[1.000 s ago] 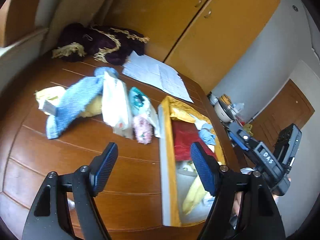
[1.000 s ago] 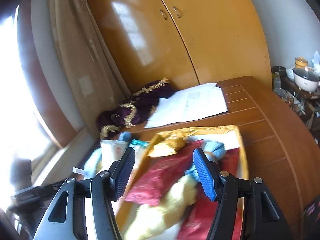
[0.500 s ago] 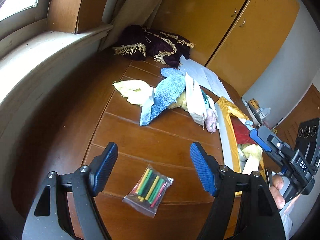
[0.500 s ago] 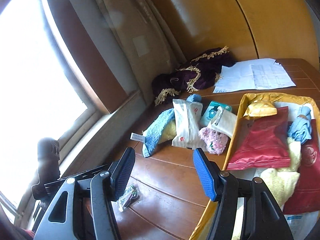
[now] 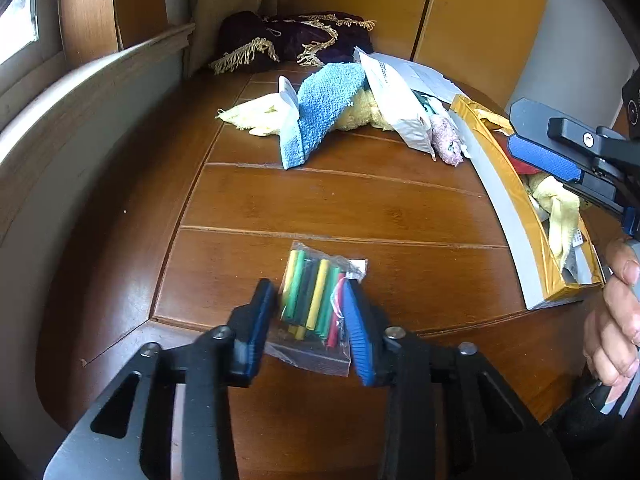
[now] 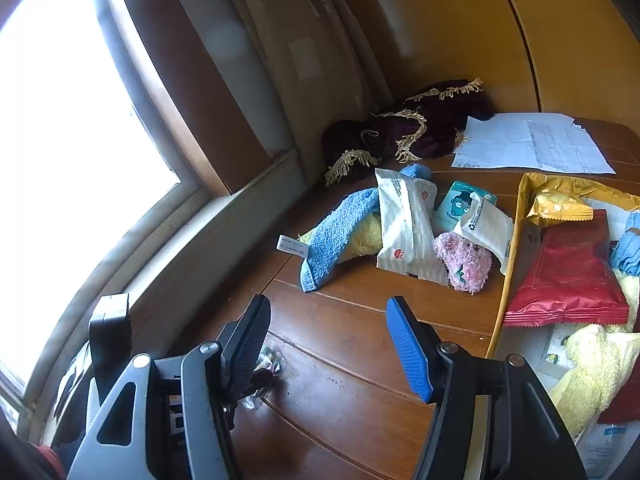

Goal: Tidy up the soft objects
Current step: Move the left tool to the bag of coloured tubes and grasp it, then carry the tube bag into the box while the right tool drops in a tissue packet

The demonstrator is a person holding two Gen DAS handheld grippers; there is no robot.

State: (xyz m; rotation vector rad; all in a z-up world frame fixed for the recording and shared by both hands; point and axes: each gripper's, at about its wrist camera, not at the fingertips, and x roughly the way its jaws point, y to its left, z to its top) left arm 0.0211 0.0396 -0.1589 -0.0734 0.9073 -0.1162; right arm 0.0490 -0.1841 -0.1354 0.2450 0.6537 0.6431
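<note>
Now | step: picking up bag of tubes (image 5: 316,304), lower centre, left gripper (image 5: 308,320) fingers closing around it | right gripper (image 6: 326,344) fingers open, empty | next: likely lift, carry to box (image 5: 504,200) at right

a lived-in room of a home: a wooden counter (image 5: 360,200) under a window (image 6: 60,140) at left, tall wooden wardrobe doors (image 5: 480,20) at upper right, a fringed velvet cloth (image 6: 408,132), loose papers (image 6: 528,144).

bare table (image 5: 340,204) mid-way — soft pile (image 5: 332,108) beyond
</note>
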